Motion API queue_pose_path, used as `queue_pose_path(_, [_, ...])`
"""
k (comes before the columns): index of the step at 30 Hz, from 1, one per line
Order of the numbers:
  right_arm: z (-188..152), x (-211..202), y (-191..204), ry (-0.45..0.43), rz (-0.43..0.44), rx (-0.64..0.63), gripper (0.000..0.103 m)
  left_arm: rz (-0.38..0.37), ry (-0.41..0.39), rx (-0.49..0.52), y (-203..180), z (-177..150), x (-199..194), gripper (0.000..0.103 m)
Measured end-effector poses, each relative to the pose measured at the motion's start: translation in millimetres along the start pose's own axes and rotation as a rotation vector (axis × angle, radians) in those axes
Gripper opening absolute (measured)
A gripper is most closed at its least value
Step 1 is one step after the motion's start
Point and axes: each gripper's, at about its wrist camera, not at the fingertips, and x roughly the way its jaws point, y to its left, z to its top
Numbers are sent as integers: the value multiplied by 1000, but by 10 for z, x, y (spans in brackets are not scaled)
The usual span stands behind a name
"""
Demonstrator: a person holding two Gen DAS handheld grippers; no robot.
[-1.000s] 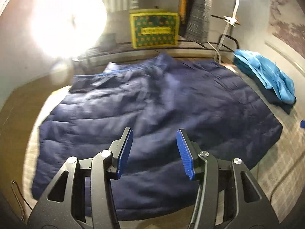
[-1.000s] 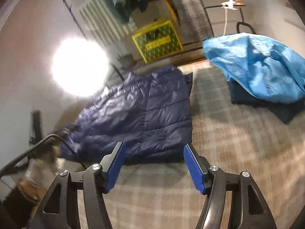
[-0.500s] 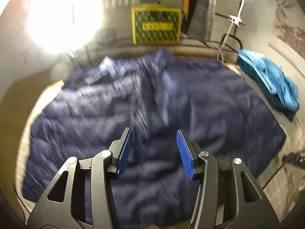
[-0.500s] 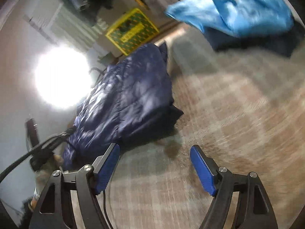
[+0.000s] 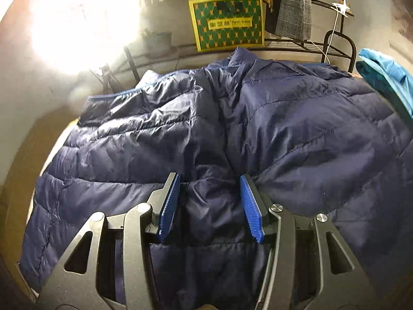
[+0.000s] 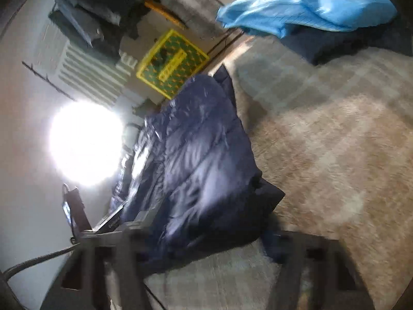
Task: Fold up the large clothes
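A navy quilted jacket (image 5: 284, 129) lies spread across the bed. My left gripper (image 5: 209, 204) is low over its middle, with the blue pads (image 5: 169, 204) apart and a ridge of jacket fabric bulging between them without being pinched. In the blurred right wrist view the jacket (image 6: 201, 160) runs away to the upper left. My right gripper (image 6: 204, 242) is at its near corner. Its jaws are closing, still wide apart, and the corner lies between them.
A bright blue garment (image 6: 309, 5) sits on a dark folded one at the far right of the plaid bed cover (image 6: 335, 142). Behind the bed stand a yellow-green box (image 5: 227, 22), a metal rack with hanging clothes (image 5: 294, 5) and a glaring lamp (image 5: 82, 18).
My left gripper has sunk forward onto the jacket, its jaws no wider or narrower. My right gripper has rolled and dropped from above the bed cover to the jacket's near corner.
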Motion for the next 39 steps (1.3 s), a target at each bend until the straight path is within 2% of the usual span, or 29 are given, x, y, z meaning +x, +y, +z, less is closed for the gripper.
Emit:
queue_pose_path(2, [-4, 62, 88, 23, -37, -34, 20, -11, 12, -8, 28, 25, -13, 51])
queue_pose_path(4, [12, -3, 204, -3, -45, -83, 13, -19, 9, -35, 102, 39, -120, 51])
queue_pose_path(6, [46, -113, 322, -34, -41, -135, 12, -30, -37, -79, 216, 16, -361, 51])
queue_pose_path(8, [97, -214, 447, -60, -37, -177, 11, -44, -43, -100, 278, -26, -502, 51])
queue_pose_path(11, [129, -288, 720, -92, -56, -264, 10, -81, -2, -113, 306, -153, -557, 51])
queue_pose_path(15, [81, -377, 1122, -125, -79, -396, 9, -100, 66, -82, 212, -350, -368, 51])
queue_pose_path(17, [61, -423, 1306, -138, -75, -446, 9, -126, 54, -115, 255, -385, -377, 51])
queue_pose_path(20, [1, -510, 1584, -158, -75, -531, 9, -185, 84, -180, 439, -372, -485, 51])
queue_pose_path(25, [-142, -601, 2080, -188, -72, -697, 9, -207, -23, -297, 1091, -400, -1117, 51])
queue_pose_path(31, [-370, -517, 2636, -198, -37, -863, 9, -110, -150, -444, 2133, -682, -1842, 51])
queue_pose_path(34, [-497, -457, 2881, -197, -11, -912, 8, -44, -208, -574, 2684, -1003, -2087, 51])
queue_pose_path(39, [-764, -239, 3316, -177, 28, -1002, 8, 23, -215, -774, 3352, -1586, -2281, 51])
